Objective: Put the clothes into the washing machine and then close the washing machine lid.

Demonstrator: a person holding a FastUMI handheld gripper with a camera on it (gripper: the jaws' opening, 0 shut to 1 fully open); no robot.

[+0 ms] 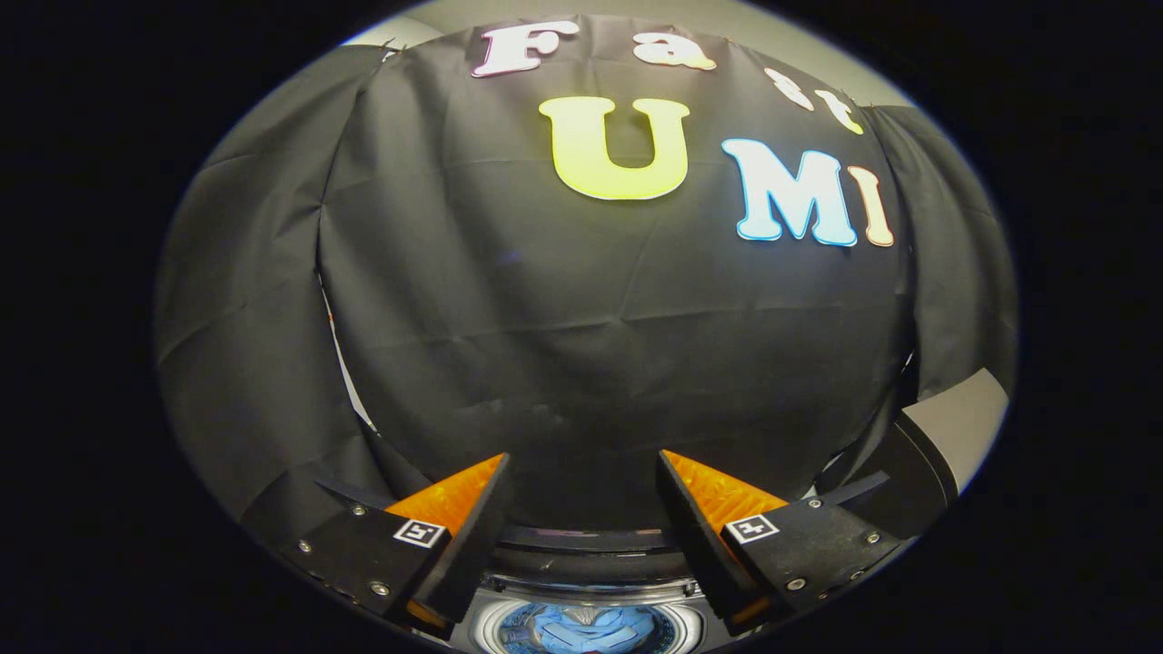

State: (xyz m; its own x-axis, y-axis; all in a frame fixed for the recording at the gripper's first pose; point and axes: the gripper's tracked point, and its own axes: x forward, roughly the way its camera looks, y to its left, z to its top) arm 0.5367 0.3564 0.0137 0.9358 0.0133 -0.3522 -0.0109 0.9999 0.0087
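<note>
— Two fingers of the hand-held gripper [581, 509] stand apart with a wide gap between them, and nothing is held in that gap. So it is released.

— Starting from the left of the washing machine, what is there?

— The left finger [454, 536], above and to the left of the washing machine [586, 581]. It carries a small square marker [420, 532] on its body. Behind it hangs the black cloth wall [273, 318] of the booth, creased and folded.

— And the washing machine itself?

— It sits low between the two fingers, just beneath them. Its top is open: I see the dark curved rim and, inside it, the pale ring of the drum opening [491, 627].

— Where are the clothes?

— Inside the drum. Blue clothes [581, 629] lie at the bottom of the washing machine's tub, directly below the gap between the fingers. How many pieces there are I cannot tell.

— To the right of the washing machine?

— The right finger [718, 536], also with a square marker [750, 527]. Further right of the washing machine, a dark panel with a pale grey face [954, 427] rises at a tilt; it may be the raised lid, but I cannot tell for sure. The cloth wall goes on behind it.
</note>
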